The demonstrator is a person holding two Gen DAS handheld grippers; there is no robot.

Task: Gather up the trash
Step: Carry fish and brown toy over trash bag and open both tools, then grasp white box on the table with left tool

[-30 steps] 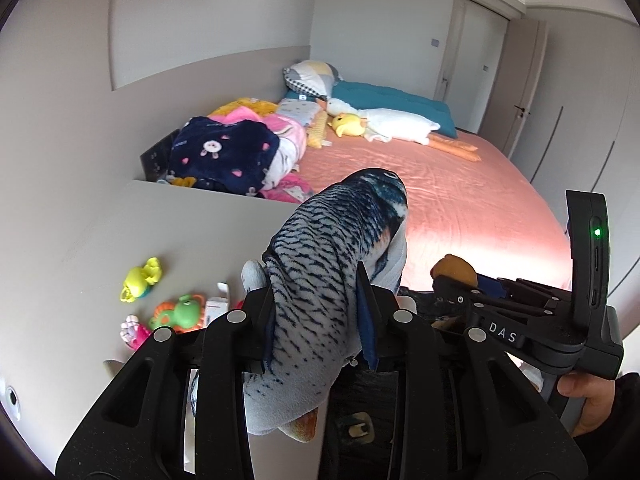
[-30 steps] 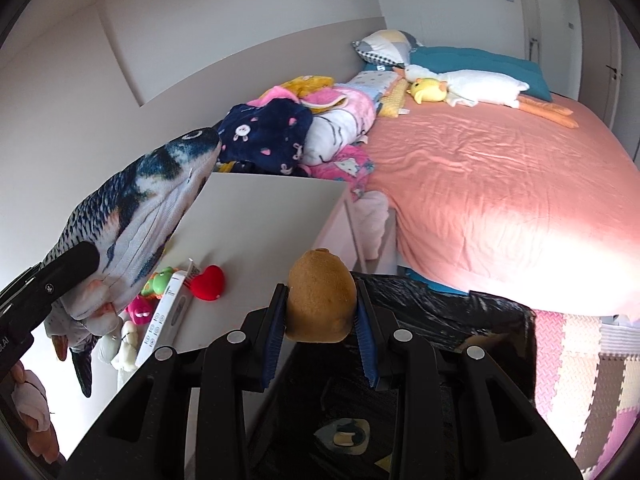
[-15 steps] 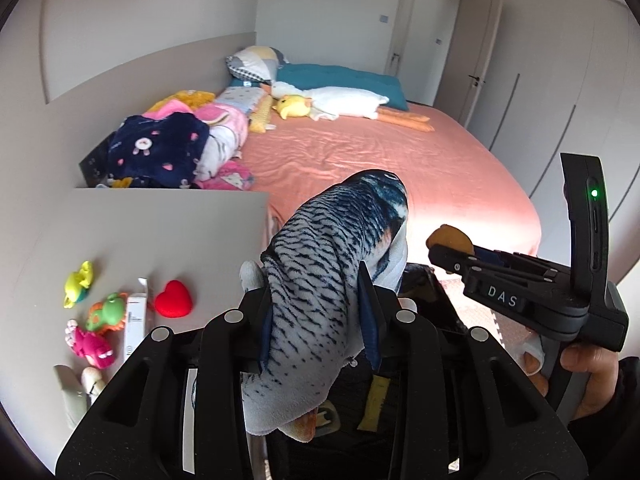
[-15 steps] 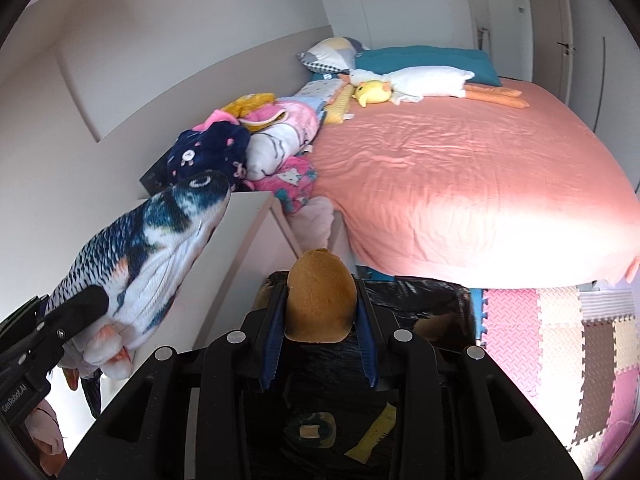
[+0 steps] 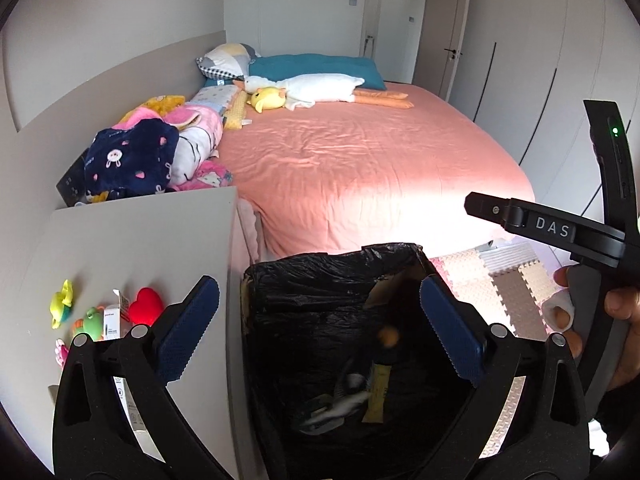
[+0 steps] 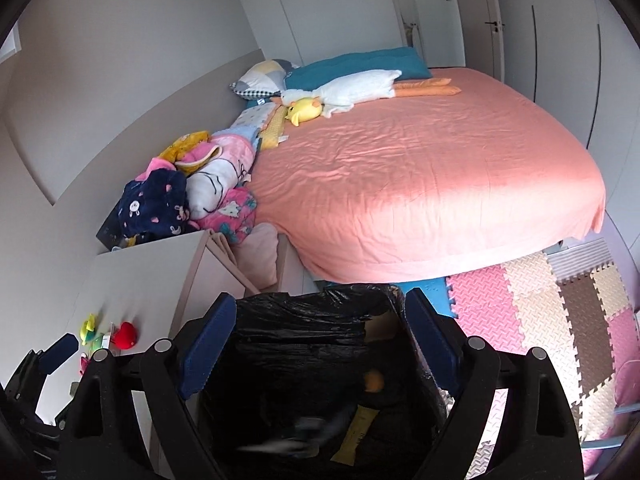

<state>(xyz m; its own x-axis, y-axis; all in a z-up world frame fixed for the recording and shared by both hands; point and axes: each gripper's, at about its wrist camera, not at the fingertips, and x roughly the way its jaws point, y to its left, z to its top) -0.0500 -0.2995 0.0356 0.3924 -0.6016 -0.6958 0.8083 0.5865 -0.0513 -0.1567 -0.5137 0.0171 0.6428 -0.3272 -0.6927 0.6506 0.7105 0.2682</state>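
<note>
Both grippers hang over the black-lined trash bin (image 5: 320, 280), looking down into it. Left gripper (image 5: 320, 328): jaws spread wide, released, nothing between the blue pads (image 5: 188, 332). Right gripper (image 6: 320, 348): likewise spread and empty; its side profile shows at the right edge of the left view.

Inside the bin: a grey-white blurred shape, the plush fish (image 5: 340, 400), lies near the bottom. Long axis runs roughly left-near to right-far in the left view; which end is the head cannot be told. In the right view it is a motion-smeared streak (image 6: 304, 432). Beside it a yellow wrapper (image 5: 378, 394) stands lengthwise, near to far. A small orange-brown round item (image 5: 388, 336) sits higher, toward the bin's right wall.

Left of the bin, a pale cabinet top (image 5: 140, 248) carries a red heart toy (image 5: 146, 311), a yellow-green toy (image 5: 62, 304) and a white box (image 5: 114, 316). Beyond, a bed with a salmon sheet (image 5: 360, 168).
</note>
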